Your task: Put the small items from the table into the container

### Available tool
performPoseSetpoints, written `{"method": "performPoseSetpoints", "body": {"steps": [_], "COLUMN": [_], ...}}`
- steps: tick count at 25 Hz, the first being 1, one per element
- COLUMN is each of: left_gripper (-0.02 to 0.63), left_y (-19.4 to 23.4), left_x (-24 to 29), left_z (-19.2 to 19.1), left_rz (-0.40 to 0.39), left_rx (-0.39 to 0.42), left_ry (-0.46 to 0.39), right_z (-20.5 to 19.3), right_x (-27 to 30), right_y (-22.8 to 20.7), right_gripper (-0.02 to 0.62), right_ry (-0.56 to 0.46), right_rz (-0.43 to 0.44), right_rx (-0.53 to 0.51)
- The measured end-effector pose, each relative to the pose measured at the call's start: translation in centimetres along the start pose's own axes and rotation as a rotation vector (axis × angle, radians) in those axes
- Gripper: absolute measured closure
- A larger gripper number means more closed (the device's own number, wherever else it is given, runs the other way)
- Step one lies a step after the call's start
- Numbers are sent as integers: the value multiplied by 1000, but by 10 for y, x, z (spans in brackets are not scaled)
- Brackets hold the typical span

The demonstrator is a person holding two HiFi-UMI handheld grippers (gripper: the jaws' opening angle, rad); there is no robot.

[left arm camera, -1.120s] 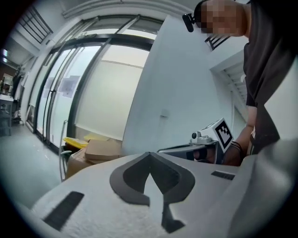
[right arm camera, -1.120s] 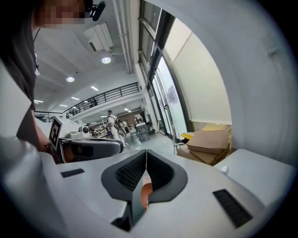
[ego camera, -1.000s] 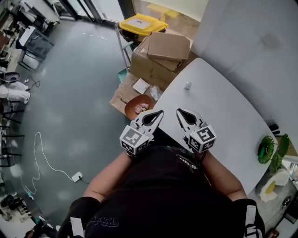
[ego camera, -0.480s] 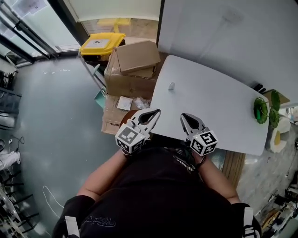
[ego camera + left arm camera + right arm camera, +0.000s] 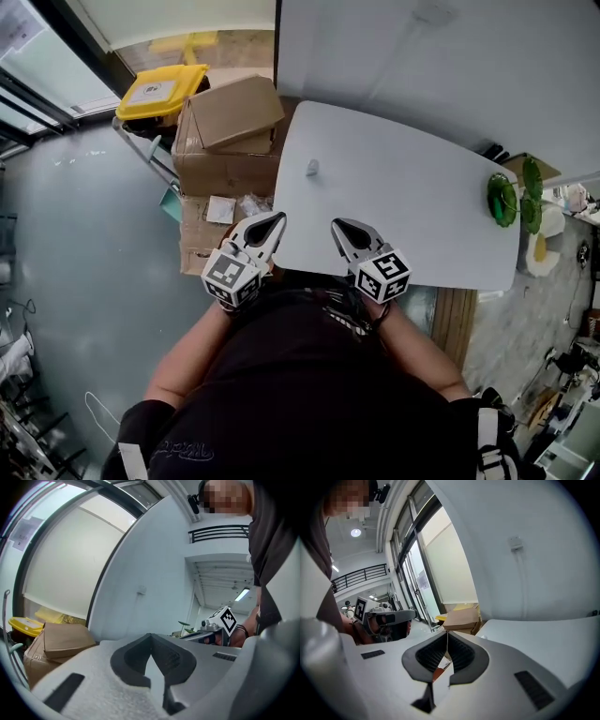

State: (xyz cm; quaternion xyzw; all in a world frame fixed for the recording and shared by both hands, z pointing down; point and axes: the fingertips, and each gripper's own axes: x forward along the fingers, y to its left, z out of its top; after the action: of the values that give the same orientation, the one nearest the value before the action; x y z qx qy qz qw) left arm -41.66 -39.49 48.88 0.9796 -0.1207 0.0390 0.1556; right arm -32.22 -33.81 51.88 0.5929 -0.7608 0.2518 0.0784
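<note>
A small pale item [image 5: 312, 168] stands alone near the left end of the white table [image 5: 412, 206]. Both grippers hover side by side at the table's near edge, close to the person's body. My left gripper [image 5: 277, 219] is off the table's left corner, shut with nothing held; its fingertips meet in the left gripper view [image 5: 150, 635]. My right gripper [image 5: 337, 226] is over the near edge, also shut and empty, with its tips touching [image 5: 447, 633]. A brown-orange patch [image 5: 439, 672] shows below the right jaws. I cannot see the container clearly.
Cardboard boxes [image 5: 230, 117] and a yellow bin [image 5: 161, 91] stand on the floor left of the table. A green plant-like thing [image 5: 503, 199] sits at the table's right end. A white wall [image 5: 450, 66] runs behind the table.
The view has swung, so the table now lies more centred. Both grippers shifted left and slightly down in the view. The brown bowl seen earlier beside the left gripper is now hidden.
</note>
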Motion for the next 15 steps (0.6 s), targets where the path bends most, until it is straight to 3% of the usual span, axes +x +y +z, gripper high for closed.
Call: {"method": "performPoseSetpoints", "body": {"steps": [6,9,15], "left_gripper": [600,600,600], "left_y": [10,17,31], "left_x": [19,21,37], "left_z": [3,-5,-19], "left_rz": [57,95,159], "left_rx": [-10,-28,-82], "left_ry": [4,20,50], "right_z": [18,14,-7], "right_x": [41,73,126], "right_y": [-50,-68,-107], "right_gripper": [575,575,574], "right_ry": [47,101,197], "right_rz": [82,146,180], "right_rx": [3,1,-31]}}
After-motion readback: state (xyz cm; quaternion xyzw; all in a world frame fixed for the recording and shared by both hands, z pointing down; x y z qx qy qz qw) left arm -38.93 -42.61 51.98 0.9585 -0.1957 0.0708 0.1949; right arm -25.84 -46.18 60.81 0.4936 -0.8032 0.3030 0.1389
